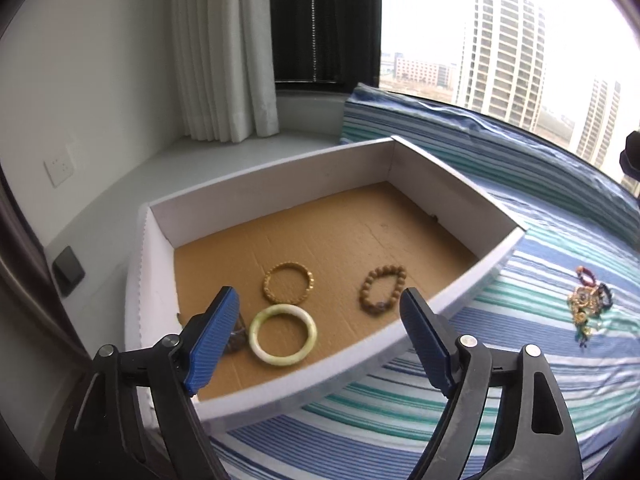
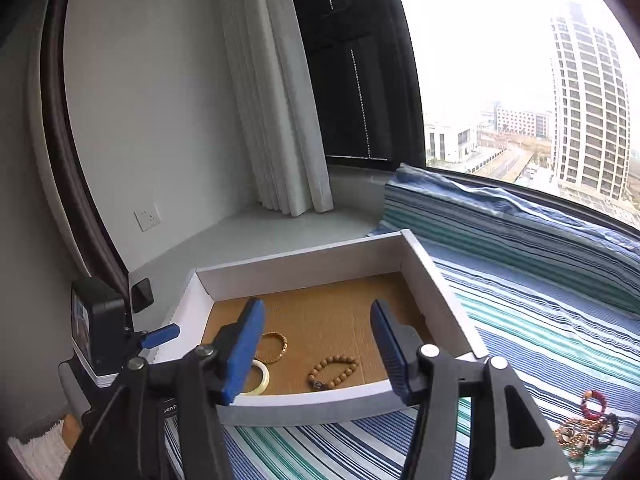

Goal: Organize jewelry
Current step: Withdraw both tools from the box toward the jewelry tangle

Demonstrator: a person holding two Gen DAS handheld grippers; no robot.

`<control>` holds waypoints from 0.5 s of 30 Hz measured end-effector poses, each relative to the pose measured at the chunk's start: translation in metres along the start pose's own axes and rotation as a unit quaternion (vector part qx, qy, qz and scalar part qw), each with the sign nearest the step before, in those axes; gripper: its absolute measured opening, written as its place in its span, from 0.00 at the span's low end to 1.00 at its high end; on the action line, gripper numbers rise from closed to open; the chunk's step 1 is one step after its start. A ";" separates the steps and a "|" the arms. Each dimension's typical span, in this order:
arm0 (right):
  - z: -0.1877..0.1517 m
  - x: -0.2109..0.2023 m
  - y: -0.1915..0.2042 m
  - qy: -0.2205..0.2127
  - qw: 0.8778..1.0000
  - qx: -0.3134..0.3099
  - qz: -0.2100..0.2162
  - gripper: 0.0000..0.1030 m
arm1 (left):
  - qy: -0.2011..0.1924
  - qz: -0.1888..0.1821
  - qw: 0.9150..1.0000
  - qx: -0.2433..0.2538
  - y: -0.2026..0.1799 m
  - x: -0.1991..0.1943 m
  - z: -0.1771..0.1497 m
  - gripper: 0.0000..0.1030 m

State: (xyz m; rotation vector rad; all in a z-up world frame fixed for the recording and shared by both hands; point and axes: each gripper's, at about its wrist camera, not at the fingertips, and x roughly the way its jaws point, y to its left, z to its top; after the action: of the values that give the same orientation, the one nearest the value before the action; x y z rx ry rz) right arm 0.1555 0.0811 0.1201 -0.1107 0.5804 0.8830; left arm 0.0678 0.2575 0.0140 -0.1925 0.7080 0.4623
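Observation:
A shallow white cardboard box (image 1: 452, 184) with a brown floor lies on the striped bed. In it lie a pale jade bangle (image 1: 283, 335), a gold beaded bracelet (image 1: 288, 283), a brown wooden bead bracelet (image 1: 383, 288) and a dark item (image 1: 237, 334) half hidden behind my left finger. My left gripper (image 1: 320, 340) is open and empty above the box's near wall. My right gripper (image 2: 318, 354) is open and empty, also over the near wall (image 2: 320, 400). A tangled pile of jewelry (image 1: 591, 304) lies on the bed to the right, also seen in the right wrist view (image 2: 588, 424).
The striped bedsheet (image 1: 540, 360) covers the bed, with a folded striped pillow (image 1: 440, 120) behind the box. A white ledge, curtain (image 1: 228, 60) and wall sockets stand at the left. A large window runs along the back right. The left gripper's body (image 2: 100, 340) shows at left.

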 end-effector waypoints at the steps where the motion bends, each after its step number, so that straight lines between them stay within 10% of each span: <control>1: -0.007 -0.012 -0.003 -0.001 1.000 0.001 -0.014 0.58 | 0.003 -0.014 1.000 0.003 -0.011 -0.004 -0.006 0.86; 8: -0.114 -0.063 -0.049 0.049 0.989 0.018 -0.140 0.66 | 0.064 -0.099 0.991 0.069 -0.104 -0.008 -0.076 0.87; 15: -0.242 -0.101 -0.110 0.148 0.951 0.095 -0.253 0.66 | 0.142 -0.163 0.968 0.130 -0.182 -0.003 -0.139 0.87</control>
State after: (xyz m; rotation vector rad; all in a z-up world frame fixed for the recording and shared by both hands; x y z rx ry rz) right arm 0.0842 -0.1375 -0.0465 -0.2085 0.8668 0.3085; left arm 0.0705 0.0509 -0.0850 -0.1240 0.9893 0.0228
